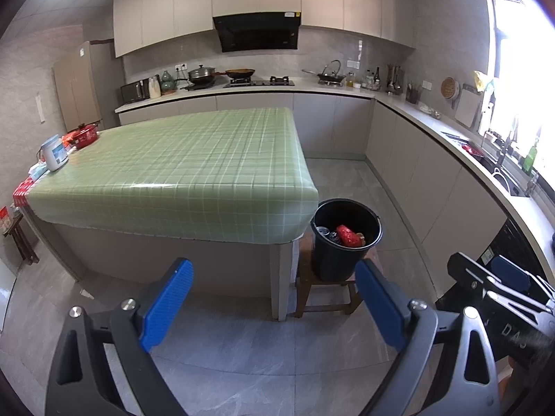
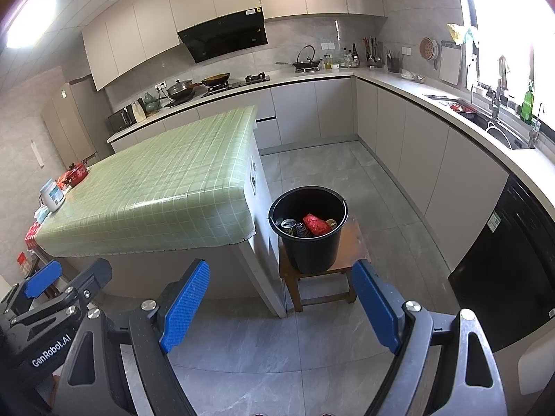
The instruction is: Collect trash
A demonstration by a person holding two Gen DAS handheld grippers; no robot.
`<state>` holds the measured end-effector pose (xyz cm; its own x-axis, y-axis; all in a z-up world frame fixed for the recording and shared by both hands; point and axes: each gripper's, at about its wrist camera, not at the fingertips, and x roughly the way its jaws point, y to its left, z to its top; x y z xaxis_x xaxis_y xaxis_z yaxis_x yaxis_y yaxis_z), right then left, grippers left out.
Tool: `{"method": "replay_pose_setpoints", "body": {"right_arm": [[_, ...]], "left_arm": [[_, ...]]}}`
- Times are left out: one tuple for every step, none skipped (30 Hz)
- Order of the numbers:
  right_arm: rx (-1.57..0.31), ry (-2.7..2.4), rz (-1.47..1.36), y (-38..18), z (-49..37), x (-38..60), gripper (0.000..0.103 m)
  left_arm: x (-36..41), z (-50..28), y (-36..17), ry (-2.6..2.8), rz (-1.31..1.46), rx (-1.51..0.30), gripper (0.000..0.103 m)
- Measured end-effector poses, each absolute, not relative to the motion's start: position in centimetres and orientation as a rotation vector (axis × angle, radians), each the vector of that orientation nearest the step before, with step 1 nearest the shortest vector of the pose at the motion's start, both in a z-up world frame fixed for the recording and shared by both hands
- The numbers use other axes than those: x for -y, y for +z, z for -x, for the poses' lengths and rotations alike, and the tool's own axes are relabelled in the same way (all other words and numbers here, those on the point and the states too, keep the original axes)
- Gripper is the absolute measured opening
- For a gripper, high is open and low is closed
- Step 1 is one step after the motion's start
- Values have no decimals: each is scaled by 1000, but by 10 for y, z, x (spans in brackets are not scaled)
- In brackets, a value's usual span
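A black bucket stands on a small wooden stool at the near right corner of the green-checked table. It holds a red wrapper and drink cans. The bucket, wrapper and a can also show in the right wrist view. My left gripper is open and empty, held back from the table above the floor. My right gripper is open and empty, likewise short of the stool. Each gripper shows at the edge of the other's view.
A white jar, a red pot and packets sit at the table's far left edge. Kitchen counters with stove, pans and sink run along the back and right. A black appliance stands at right. Grey tiled floor lies between.
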<state>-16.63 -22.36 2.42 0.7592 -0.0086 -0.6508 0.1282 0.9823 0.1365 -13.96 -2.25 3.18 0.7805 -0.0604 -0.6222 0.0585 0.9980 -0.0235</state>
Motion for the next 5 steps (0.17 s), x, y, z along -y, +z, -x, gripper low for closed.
{"method": "replay_pose_setpoints", "body": {"right_arm": [[-705, -74, -179, 24, 166, 223, 86], [-705, -75, -179, 24, 166, 223, 86], [-706, -77, -177, 23, 165, 222, 86], [-707, -77, -176, 23, 165, 222, 86], [-707, -78, -176, 24, 164, 222, 86]], "left_arm": [[22, 140, 32, -77, 11, -662, 95], [22, 141, 32, -82, 10, -651, 95], [22, 141, 33, -84, 8, -646, 95], [22, 142, 34, -90, 6, -641, 95], [21, 141, 35, -91, 6, -641, 96]]}}
